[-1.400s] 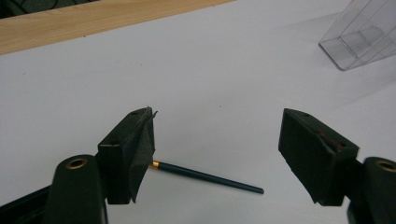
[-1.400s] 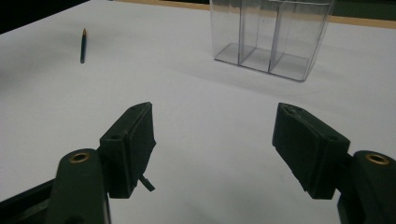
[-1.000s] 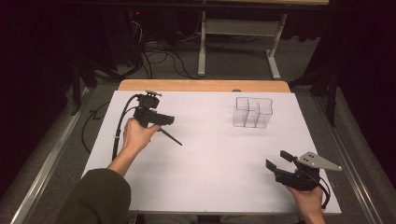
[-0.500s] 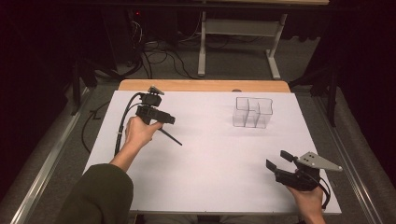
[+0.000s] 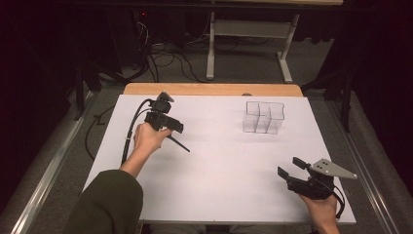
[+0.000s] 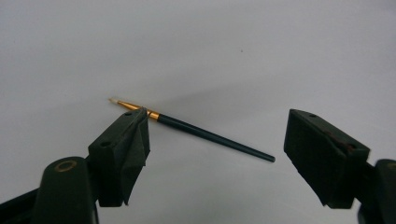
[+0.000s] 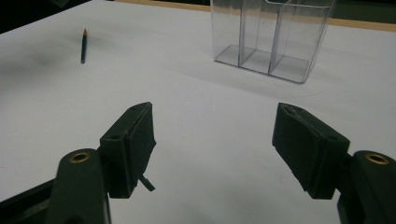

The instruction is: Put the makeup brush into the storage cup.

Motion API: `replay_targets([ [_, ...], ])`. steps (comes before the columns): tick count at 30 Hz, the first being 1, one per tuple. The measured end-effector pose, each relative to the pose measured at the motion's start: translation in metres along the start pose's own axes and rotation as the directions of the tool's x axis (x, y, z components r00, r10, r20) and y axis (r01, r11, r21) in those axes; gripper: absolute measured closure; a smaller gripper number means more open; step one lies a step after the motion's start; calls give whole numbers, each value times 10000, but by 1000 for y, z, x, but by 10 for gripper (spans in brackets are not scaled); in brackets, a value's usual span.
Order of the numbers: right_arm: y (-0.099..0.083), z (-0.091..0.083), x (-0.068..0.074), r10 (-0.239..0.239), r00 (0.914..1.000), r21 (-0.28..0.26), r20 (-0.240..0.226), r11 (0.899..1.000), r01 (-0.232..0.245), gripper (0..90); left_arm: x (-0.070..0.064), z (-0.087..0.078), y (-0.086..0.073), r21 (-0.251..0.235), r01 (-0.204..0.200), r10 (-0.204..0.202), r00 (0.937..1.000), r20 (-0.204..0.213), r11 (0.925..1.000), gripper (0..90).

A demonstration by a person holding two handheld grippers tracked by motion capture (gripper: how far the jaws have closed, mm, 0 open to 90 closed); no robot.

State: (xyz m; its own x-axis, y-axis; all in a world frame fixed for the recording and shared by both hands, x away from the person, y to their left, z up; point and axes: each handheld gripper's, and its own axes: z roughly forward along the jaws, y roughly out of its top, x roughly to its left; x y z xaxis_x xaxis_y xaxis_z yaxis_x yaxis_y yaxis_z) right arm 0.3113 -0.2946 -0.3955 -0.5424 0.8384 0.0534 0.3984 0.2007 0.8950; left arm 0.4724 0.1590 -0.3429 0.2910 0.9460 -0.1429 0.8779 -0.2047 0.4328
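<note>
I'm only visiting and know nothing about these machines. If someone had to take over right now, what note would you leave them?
Left claw: open, jaws on either side of the paintbrush, not closed on it.
Right claw: open, holding nothing, near the front right of the table.
Paintbrush: lying flat on the white tabletop, left side.
Clear compartment organizer: standing at the far right, nothing seen inside.
Done: left claw lined up over the brush.
Left, most likely: close on the brush, lift it, carry it to the organizer.

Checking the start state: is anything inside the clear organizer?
The clear organizer looks empty; its see-through walls show bare compartment floors. The paintbrush lies on the table between the open left gripper jaws.
</note>
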Motion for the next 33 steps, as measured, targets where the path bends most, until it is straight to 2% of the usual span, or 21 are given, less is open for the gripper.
replay_targets([
  [9, 0, 0, 0, -18, 10000, -4, -15, 10000, 18, 311, 1, 12, -1, 427, 191, -190, 9998, -41, 9989, 222],
  [18, 0, 0, 0, -38, 10000, 6, -17, 10000, 38, 311, 6, 27, -5, 1002, 448, -430, 9989, -205, 9940, 217],
  [30, 0, 0, 0, -19, 10000, 30, -23, 10000, 19, 312, 10, 41, -7, 1248, 877, -834, 9957, -392, 9883, 205],
  [33, 0, 0, 0, -30, 10000, 33, -37, 10000, 30, 312, 10, 44, -7, 1177, 988, -932, 9943, -524, 9881, 206],
])
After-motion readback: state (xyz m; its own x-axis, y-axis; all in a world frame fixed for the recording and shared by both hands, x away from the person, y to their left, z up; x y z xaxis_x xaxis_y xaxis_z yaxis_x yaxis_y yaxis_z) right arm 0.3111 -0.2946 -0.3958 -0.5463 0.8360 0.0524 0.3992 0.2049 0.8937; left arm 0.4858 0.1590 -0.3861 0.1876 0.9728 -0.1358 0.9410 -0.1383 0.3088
